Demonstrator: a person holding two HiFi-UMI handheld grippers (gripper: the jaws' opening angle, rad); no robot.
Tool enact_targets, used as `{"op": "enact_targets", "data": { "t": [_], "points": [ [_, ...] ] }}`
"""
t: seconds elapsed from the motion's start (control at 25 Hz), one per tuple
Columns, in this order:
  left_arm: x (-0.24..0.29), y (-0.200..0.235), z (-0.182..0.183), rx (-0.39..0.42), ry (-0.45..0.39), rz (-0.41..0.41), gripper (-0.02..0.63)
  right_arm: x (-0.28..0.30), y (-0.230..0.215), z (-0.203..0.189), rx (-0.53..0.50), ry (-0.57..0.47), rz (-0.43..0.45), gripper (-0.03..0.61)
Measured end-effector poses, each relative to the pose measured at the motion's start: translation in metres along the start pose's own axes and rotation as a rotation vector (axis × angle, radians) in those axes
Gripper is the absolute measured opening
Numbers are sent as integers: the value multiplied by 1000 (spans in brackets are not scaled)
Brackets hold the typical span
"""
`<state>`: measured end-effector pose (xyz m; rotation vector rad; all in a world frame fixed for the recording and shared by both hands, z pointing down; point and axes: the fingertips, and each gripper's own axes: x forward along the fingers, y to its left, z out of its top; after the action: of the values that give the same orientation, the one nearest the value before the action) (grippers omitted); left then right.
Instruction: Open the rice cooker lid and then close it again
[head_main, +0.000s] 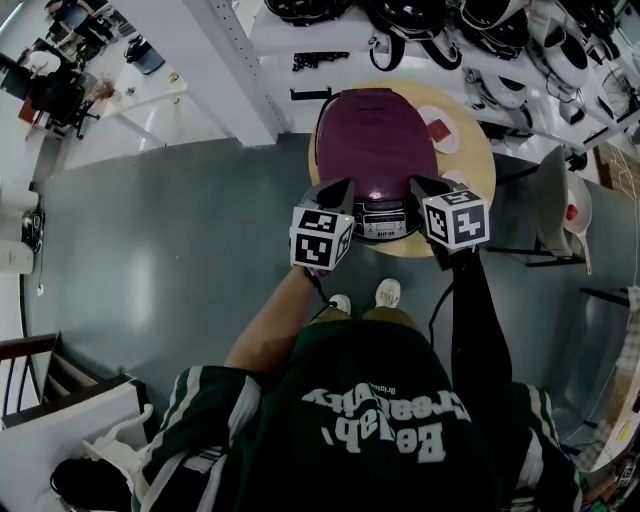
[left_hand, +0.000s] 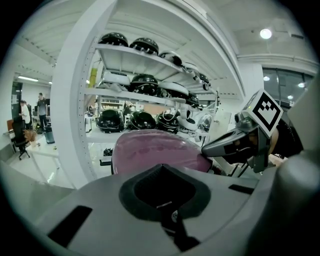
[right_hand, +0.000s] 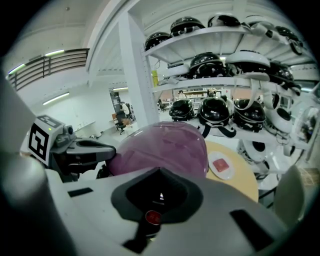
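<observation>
The rice cooker (head_main: 375, 150) sits on the round table (head_main: 478, 150) straight ahead of you, with its purple lid (head_main: 372, 140) down. Its long axis runs away from you, front panel (head_main: 382, 218) nearest, so the hinge is likely at the far end. Your left gripper (head_main: 343, 187) and right gripper (head_main: 417, 185) flank that panel, just beside the lid's front edge. Both are clenched on nothing. The release probably lies between them, about equally near either. A small plate (head_main: 440, 130) rests right of the cooker.
</observation>
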<state>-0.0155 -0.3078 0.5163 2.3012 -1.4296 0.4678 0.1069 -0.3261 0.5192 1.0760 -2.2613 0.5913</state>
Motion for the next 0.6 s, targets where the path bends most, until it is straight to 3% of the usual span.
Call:
{"op": "enact_targets", "data": {
  "t": [0.4, 0.6],
  "points": [
    [2, 1, -3, -7, 3, 4, 0, 3, -1, -3, 10, 4, -3, 5],
    [3, 2, -5, 2, 1, -20, 0, 5, 3, -4, -57, 14, -101, 5]
  ]
}}
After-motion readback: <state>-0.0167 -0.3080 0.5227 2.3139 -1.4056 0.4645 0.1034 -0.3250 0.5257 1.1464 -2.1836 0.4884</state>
